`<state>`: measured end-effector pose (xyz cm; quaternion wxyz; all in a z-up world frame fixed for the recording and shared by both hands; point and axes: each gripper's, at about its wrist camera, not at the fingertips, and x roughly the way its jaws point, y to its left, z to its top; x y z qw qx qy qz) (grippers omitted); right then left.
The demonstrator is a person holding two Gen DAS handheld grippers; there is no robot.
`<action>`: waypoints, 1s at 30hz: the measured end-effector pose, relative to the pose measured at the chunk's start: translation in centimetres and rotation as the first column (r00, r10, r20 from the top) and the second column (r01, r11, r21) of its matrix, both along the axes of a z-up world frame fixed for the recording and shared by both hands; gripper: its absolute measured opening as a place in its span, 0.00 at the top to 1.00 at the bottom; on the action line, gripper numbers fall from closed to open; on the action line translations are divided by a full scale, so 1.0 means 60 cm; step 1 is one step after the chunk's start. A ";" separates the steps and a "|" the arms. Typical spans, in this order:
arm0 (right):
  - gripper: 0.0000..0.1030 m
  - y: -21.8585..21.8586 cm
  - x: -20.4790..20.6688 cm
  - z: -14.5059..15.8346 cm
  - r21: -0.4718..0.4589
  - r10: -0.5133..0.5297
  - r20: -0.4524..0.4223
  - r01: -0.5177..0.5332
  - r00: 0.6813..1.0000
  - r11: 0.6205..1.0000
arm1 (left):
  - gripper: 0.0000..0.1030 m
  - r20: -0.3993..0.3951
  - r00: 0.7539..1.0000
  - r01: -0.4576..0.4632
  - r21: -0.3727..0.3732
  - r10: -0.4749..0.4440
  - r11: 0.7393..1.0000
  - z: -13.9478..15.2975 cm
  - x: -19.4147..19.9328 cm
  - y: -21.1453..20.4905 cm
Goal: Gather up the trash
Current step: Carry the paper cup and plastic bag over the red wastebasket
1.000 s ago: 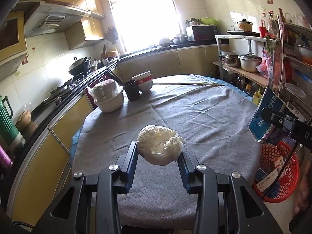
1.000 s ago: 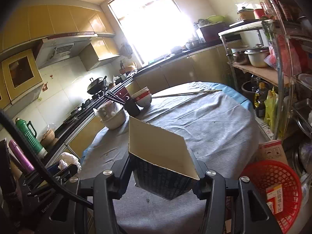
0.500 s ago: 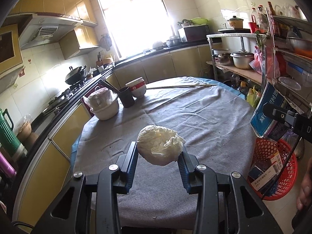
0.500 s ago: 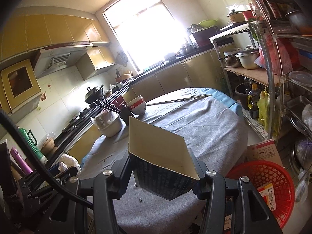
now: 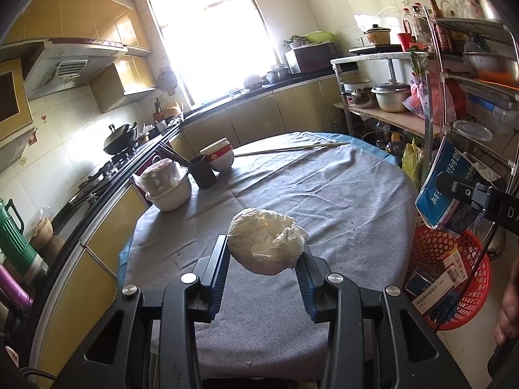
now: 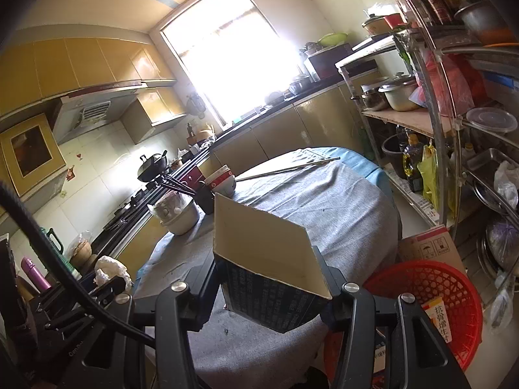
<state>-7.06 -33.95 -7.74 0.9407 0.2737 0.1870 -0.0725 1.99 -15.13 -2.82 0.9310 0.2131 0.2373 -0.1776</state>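
A crumpled white paper ball (image 5: 266, 243) hangs above the grey-clothed round table (image 5: 324, 194), with my left gripper (image 5: 264, 257) shut on it. My right gripper (image 6: 271, 275) is shut on a dark blue cardboard box (image 6: 269, 295) whose pale flap stands open. In the left wrist view that same box (image 5: 444, 191) shows at the right edge, over a red mesh basket (image 5: 454, 275) on the floor holding several small cartons. The basket (image 6: 431, 291) sits low right in the right wrist view. There the paper ball (image 6: 108, 267) appears at lower left.
White bowls (image 5: 168, 188), a dark cup with chopsticks (image 5: 201, 170) and red-and-white bowls (image 5: 220, 157) stand at the table's far left. A long stick (image 5: 292, 149) lies across the far edge. A metal shelf rack (image 6: 438, 123) with pots and a cardboard box (image 6: 431, 246) stand right.
Both grippers have drawn back from the table with their loads; more of the table's near edge and the red basket shows. Both grips are unchanged.
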 end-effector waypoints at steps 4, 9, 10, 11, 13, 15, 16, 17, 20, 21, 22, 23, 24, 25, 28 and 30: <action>0.47 -0.008 -0.010 0.000 -0.002 -0.004 0.002 0.004 1.000 1.000 | 0.60 0.008 1.000 0.007 0.002 -0.007 1.000 0.005 -0.005 -0.009; 0.47 -0.028 -0.029 -0.002 0.010 -0.021 0.009 0.021 1.000 1.000 | 0.60 0.018 0.999 0.028 0.018 -0.028 0.999 0.008 -0.015 -0.033; 0.48 -0.032 -0.031 -0.003 0.013 -0.024 0.009 0.024 1.000 1.000 | 0.60 0.018 0.999 0.032 0.021 -0.033 0.999 0.009 -0.016 -0.037; 0.47 -0.036 -0.034 -0.004 0.018 -0.026 0.009 0.026 1.000 0.999 | 0.60 0.018 0.999 0.038 0.023 -0.039 0.999 0.009 -0.018 -0.043; 0.47 -0.047 -0.042 -0.008 0.026 -0.036 0.009 0.036 0.999 0.999 | 0.60 0.019 0.999 0.049 0.031 -0.049 0.998 0.010 -0.022 -0.055; 0.47 -0.060 -0.052 -0.013 0.036 -0.047 0.011 0.047 0.999 0.998 | 0.60 0.026 0.998 0.062 0.044 -0.063 0.997 0.010 -0.028 -0.070; 0.47 -0.066 -0.056 -0.015 0.041 -0.053 0.012 0.052 0.999 0.998 | 0.60 0.027 0.997 0.070 0.049 -0.072 0.996 0.011 -0.031 -0.079; 0.47 -0.072 -0.060 -0.017 0.047 -0.060 0.012 0.059 0.998 0.997 | 0.60 0.028 0.996 0.078 0.055 -0.080 0.995 0.010 -0.034 -0.088; 0.47 -0.096 -0.075 -0.025 0.070 -0.082 0.012 0.081 0.997 0.994 | 0.60 0.030 0.994 0.099 0.071 -0.102 0.993 0.008 -0.040 -0.113; 0.47 -0.106 -0.082 -0.030 0.079 -0.093 0.011 0.092 0.996 0.993 | 0.60 0.029 0.993 0.109 0.078 -0.111 0.991 0.006 -0.042 -0.123; 0.47 -0.112 -0.086 -0.032 0.086 -0.101 0.010 0.100 0.995 0.991 | 0.60 0.027 0.992 0.117 0.083 -0.119 0.990 0.005 -0.042 -0.133; 0.47 -0.120 -0.091 -0.036 0.095 -0.109 0.009 0.107 0.994 0.990 | 0.60 0.023 0.991 0.129 0.091 -0.132 0.987 0.002 -0.045 -0.145; 0.47 -0.129 -0.097 -0.041 0.109 -0.118 0.006 0.117 0.993 0.987 | 0.60 0.021 0.990 0.136 0.096 -0.139 0.986 0.001 -0.047 -0.154; 0.47 -0.136 -0.101 -0.045 0.116 -0.124 0.005 0.123 0.992 0.986 | 0.60 0.019 0.989 0.145 0.102 -0.148 0.984 -0.002 -0.050 -0.164; 0.47 -0.155 -0.117 -0.055 0.129 -0.147 -0.002 0.146 0.989 0.981 | 0.60 0.016 0.983 0.178 0.123 -0.181 0.976 -0.007 -0.059 -0.193; 0.47 -0.166 -0.128 -0.062 0.140 -0.161 -0.006 0.161 0.987 0.977 | 0.60 0.018 0.979 0.197 0.137 -0.201 0.971 -0.010 -0.066 -0.209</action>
